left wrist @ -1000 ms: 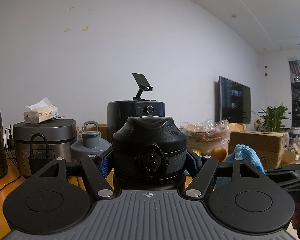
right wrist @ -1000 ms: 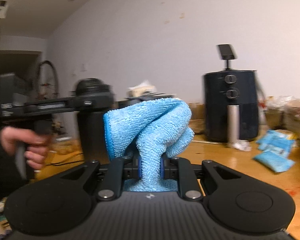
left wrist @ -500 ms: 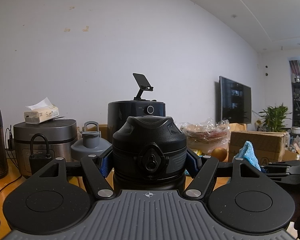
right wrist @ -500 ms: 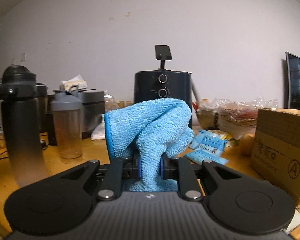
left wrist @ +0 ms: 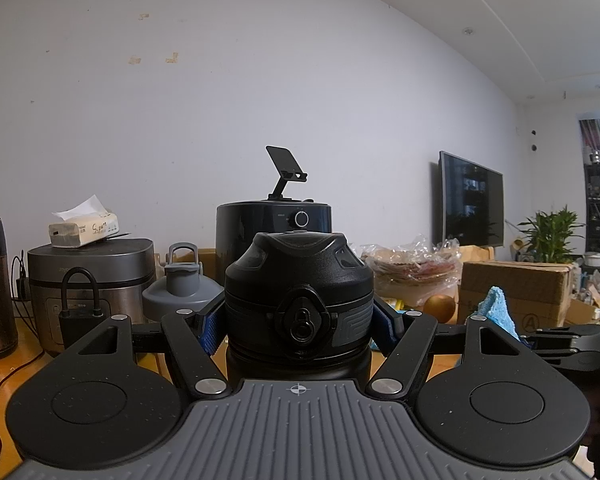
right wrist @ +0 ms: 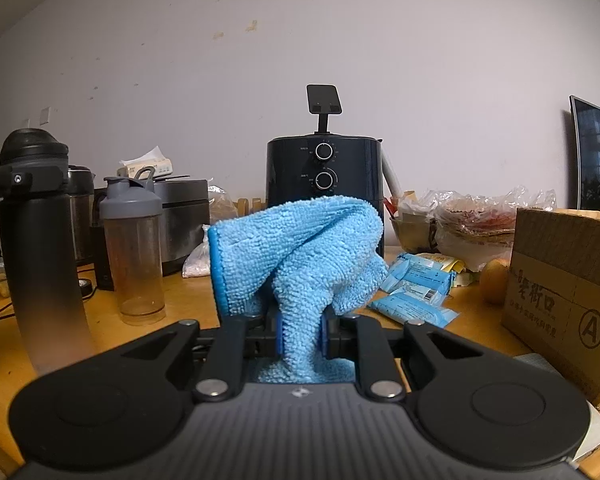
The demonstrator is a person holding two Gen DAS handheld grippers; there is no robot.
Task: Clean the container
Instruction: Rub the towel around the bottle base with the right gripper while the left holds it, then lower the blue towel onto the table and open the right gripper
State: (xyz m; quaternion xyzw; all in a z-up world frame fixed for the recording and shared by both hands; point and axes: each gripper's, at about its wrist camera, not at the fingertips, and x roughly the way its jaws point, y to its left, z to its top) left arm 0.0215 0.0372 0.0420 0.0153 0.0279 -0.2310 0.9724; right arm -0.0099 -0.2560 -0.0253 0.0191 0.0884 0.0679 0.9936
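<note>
My left gripper point(left wrist: 299, 320) is shut on a tall black bottle point(left wrist: 299, 300) with a locking lid, held upright just under the lid. In the right wrist view the same black bottle point(right wrist: 40, 240) stands at the far left with the left gripper clamped on its neck. A folded blue microfibre cloth point(right wrist: 300, 256) is pinched in my right gripper point(right wrist: 300, 332), which is shut on it; the cloth bunches up above the fingers. From the left wrist view, the blue cloth point(left wrist: 496, 312) shows at the right, apart from the bottle.
A clear shaker bottle with a grey lid point(right wrist: 134, 252) stands on the wooden table point(right wrist: 188, 300). Behind are a black air fryer point(right wrist: 324, 180), a grey rice cooker point(left wrist: 88, 276) with a tissue pack, blue snack packets point(right wrist: 416, 288), bagged food and a cardboard box point(right wrist: 568, 292).
The right gripper swung to the right with the cloth: the bottle went from centre-left to the far left of its view. In the left wrist view the cloth sank lower. The left gripper stayed still.
</note>
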